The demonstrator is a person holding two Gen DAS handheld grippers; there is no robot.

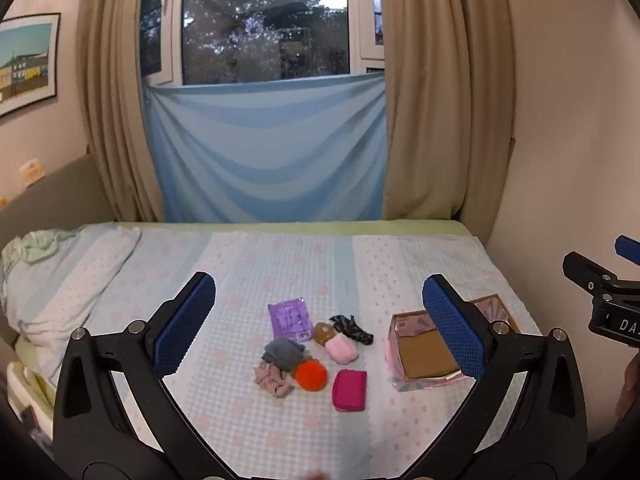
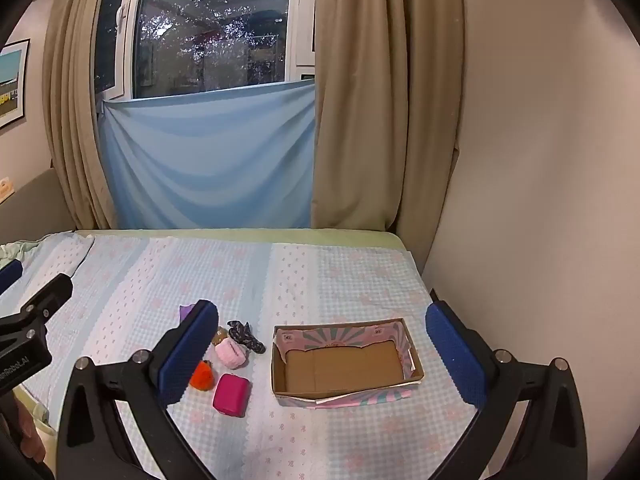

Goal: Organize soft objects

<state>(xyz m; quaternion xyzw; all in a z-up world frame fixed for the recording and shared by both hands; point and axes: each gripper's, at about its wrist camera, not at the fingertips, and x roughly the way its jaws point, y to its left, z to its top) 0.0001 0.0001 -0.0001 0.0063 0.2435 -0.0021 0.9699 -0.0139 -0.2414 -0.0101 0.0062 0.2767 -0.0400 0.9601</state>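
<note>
A cluster of soft things lies mid-bed: a purple packet [image 1: 290, 319], a dark scrunchie [image 1: 352, 329], a brown item [image 1: 323, 333], a pink fluffy item [image 1: 341, 349], a grey cloth [image 1: 284, 354], a beige cloth [image 1: 273, 378], an orange pom-pom [image 1: 311, 375] and a magenta pouch [image 1: 349, 390]. An open, empty cardboard box [image 2: 344, 364] stands to their right. My left gripper [image 1: 320, 328] is open above the cluster. My right gripper [image 2: 320, 356] is open above the box's left end. In the right wrist view I see the pouch [image 2: 231, 395], the pom-pom [image 2: 203, 376], the pink item [image 2: 231, 353] and the scrunchie [image 2: 246, 335].
The bed carries a light blue checked cover [image 1: 300, 260]. A pillow [image 1: 60, 280] lies at the left. A wall [image 2: 540, 160] runs along the bed's right side. Beige curtains [image 1: 424, 120] and a blue sheet [image 1: 266, 148] hang behind the bed.
</note>
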